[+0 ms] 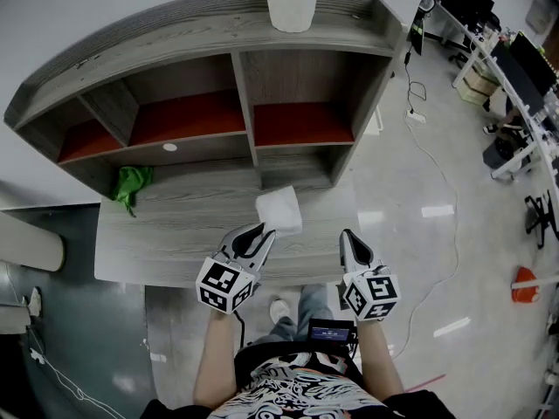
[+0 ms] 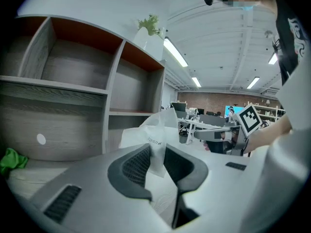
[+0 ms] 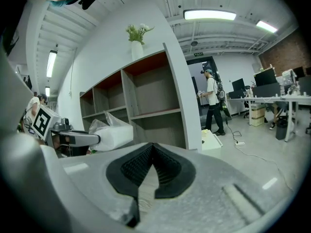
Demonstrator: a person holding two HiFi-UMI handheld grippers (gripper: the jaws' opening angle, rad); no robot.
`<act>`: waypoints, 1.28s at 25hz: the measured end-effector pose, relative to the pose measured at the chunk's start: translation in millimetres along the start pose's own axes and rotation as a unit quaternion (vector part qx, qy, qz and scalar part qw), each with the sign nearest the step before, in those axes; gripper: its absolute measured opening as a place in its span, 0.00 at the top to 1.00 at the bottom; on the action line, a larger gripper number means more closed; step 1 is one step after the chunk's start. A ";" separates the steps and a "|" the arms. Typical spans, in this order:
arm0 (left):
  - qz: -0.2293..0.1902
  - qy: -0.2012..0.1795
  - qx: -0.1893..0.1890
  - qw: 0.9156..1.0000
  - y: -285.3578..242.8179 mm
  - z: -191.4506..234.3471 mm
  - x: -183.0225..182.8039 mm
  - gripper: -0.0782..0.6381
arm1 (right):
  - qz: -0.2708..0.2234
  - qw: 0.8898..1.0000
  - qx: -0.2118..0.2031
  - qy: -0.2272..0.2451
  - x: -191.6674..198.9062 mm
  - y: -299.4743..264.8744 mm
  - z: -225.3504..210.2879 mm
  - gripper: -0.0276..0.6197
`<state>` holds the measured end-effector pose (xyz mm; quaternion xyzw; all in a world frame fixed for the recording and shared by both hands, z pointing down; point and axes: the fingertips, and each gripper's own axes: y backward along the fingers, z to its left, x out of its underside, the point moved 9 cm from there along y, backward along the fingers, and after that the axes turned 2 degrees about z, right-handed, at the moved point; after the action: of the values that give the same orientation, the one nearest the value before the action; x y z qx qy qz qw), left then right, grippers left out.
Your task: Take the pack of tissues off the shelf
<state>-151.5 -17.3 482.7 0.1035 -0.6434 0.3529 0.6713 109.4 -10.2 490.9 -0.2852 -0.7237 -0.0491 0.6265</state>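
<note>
The pack of tissues [image 1: 279,209] is a white block in clear plastic wrap, out in front of the grey shelf unit [image 1: 244,77] and over the desktop [image 1: 175,243]. My left gripper [image 1: 260,231] is shut on the near edge of its wrapper; in the left gripper view the thin plastic of the pack [image 2: 148,130] is pinched between the dark pads of that gripper [image 2: 156,153]. My right gripper [image 1: 347,235] hovers to the right of the pack, apart from it, shut with nothing held [image 3: 153,147]. From the right gripper view the pack [image 3: 115,134] hangs off the left gripper [image 3: 77,140].
The shelf compartments with red backs [image 1: 297,120] hold nothing that I can see. A green cloth [image 1: 131,184] lies at the desk's back left. A white vase [image 1: 291,3] stands on the shelf top. Office desks [image 1: 515,85] and a floor cable [image 1: 437,173] lie to the right; a person [image 3: 212,101] stands farther off.
</note>
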 end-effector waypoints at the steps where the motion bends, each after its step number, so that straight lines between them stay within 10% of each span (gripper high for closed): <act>1: 0.005 0.001 0.000 1.000 -0.7 -1.0 3.9 0.78 | 0.004 1.000 0.002 -0.002 3.6 0.7 -1.0 0.95; 32: 0.139 -0.004 0.030 0.990 -64.5 5.7 100.9 0.78 | 0.086 0.996 0.032 -0.022 44.0 -11.2 -52.2 0.95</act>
<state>-124.7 -33.4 598.5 0.0346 -0.6434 0.4611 0.6101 147.7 -26.4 546.2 -0.3270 -0.7113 0.0341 0.6212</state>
